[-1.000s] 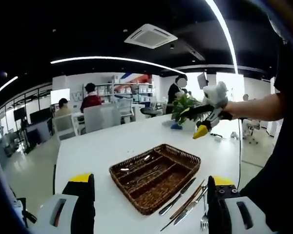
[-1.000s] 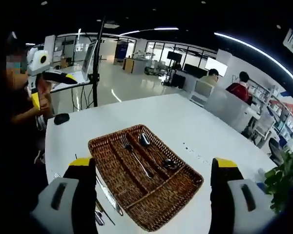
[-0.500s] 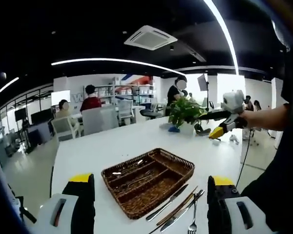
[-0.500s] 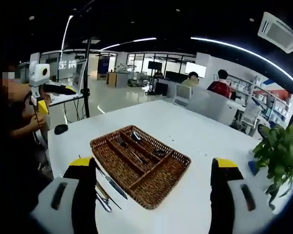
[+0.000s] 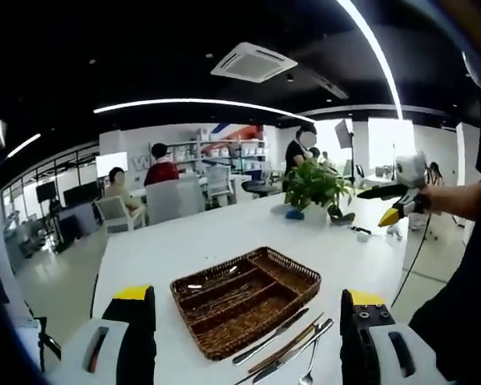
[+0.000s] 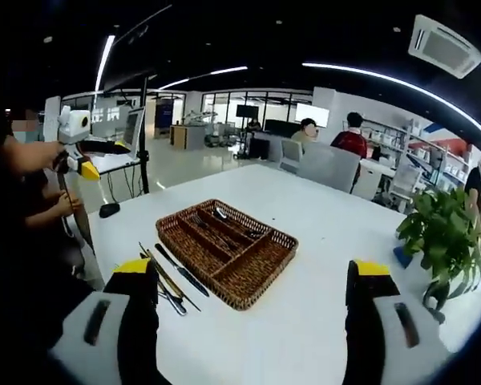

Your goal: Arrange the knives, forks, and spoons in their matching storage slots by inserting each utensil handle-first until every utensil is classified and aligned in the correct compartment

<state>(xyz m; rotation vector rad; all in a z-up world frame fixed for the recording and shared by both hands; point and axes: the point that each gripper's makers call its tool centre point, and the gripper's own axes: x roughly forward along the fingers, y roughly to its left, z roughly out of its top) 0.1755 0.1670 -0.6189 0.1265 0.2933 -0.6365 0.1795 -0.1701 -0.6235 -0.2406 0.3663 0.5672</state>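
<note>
A brown wicker cutlery basket (image 5: 224, 341) with long compartments sits on the white table (image 5: 192, 241). In the right gripper view, the basket (image 6: 224, 289) holds a fork and spoons (image 6: 216, 224). Beside it lie loose utensils, a knife (image 5: 271, 337) and several more (image 5: 297, 357), which also show in the right gripper view as a knife (image 6: 180, 273) next to others (image 6: 164, 293). My left gripper (image 5: 247, 295) is open and held back from the basket. My right gripper (image 6: 252, 267) is open too, high above the table. Each gripper shows in the other's view, held in a hand off the table: the right one (image 5: 401, 200) and the left one (image 6: 80, 156).
A potted plant (image 5: 313, 188) stands at the far side of the table (image 6: 441, 241). A small dark object (image 6: 108, 210) lies near the table's corner. People sit at desks in the background (image 5: 160, 164). Bare white tabletop surrounds the basket.
Both cameras have drawn back, so the basket looks smaller and farther, most clearly in the right gripper view. The right gripper has drifted rightward in the left gripper view. The utensils lie as before.
</note>
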